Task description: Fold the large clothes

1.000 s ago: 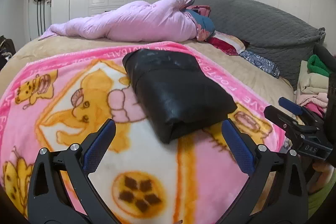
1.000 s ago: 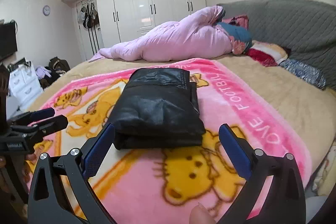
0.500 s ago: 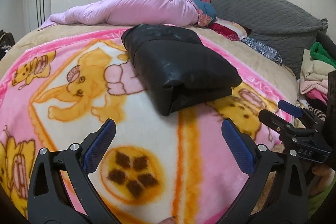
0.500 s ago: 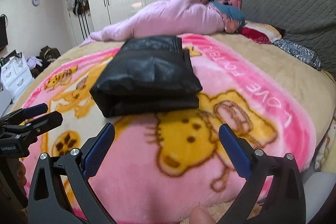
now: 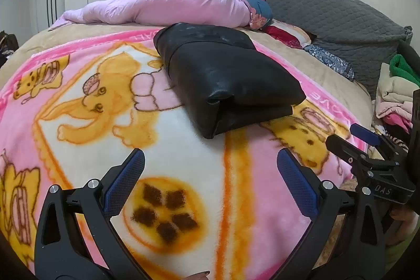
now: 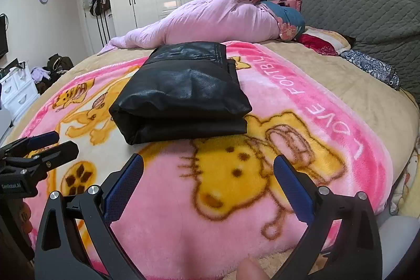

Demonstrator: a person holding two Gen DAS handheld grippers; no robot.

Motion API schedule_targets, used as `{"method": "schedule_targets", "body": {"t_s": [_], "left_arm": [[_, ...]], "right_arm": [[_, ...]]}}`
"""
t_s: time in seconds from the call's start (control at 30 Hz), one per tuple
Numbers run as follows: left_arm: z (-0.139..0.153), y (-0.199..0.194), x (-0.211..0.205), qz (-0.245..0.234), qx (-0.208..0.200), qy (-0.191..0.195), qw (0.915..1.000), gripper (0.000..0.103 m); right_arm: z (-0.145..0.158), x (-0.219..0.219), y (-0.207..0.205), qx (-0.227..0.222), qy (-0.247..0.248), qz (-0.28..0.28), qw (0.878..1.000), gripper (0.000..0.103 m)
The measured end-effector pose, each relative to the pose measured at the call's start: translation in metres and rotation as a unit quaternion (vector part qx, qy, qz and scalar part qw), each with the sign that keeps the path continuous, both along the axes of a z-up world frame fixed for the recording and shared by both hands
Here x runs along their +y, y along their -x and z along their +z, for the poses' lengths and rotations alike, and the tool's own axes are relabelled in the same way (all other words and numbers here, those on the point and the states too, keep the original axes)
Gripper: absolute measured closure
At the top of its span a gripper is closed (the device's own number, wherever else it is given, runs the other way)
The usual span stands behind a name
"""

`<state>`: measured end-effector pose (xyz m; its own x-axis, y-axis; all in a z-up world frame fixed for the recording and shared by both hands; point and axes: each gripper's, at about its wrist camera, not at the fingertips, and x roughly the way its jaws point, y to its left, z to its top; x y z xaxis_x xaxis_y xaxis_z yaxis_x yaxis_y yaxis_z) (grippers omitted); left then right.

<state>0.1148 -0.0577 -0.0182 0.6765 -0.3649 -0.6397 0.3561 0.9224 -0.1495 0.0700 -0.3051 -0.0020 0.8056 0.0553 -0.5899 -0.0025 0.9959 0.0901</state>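
Black garment (image 5: 225, 78), leather-like, folded into a thick oblong bundle, resting on pink cartoon blanket (image 5: 170, 148) spread over the bed. Nothing on top of it; no claw in contact.

Left claw (image 5: 210, 175): fingers spread wide, nothing between them, held over the blanket near the bed's front edge. Right claw (image 6: 208, 177): likewise spread wide and empty, also over the blanket. Right claw also visible at 3 o'clock in left wrist view (image 5: 367, 156), side-on; opening not readable from that angle.

Key relation: from left claw, bundle at roughly 12 to 1 o'clock, apart, with bare blanket between. From right claw, bundle (image 6: 181, 93) at roughly 11 o'clock, similar gap. Long axis running away from both claws toward the pillow end; near short end shows the rounded fold with stacked layers. Bundle sits between the two claws' lines of sight, neither clearly nearer.

Judgement: folding of this piece looks finished. Next likely a lift or slide of the bundle, or reach for another item. Slick surface and thick layers: single-side pinch may let layers slip open; grip at both near corners safer.

Background: pink quilt (image 6: 210, 17) at bed head, clothes pile (image 5: 396, 93) at 3 o'clock off the bed.
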Motion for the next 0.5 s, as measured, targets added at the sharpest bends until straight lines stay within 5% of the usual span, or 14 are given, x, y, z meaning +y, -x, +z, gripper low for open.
{"method": "schedule_targets", "body": {"t_s": [0.5], "left_arm": [[0.0013, -0.0001, -0.0001, 0.001, -0.003, -0.003, 1.0, 0.009]], "right_arm": [[-0.0002, -0.0017, 0.0016, 0.002, -0.001, -0.004, 1.0, 0.004]]}}
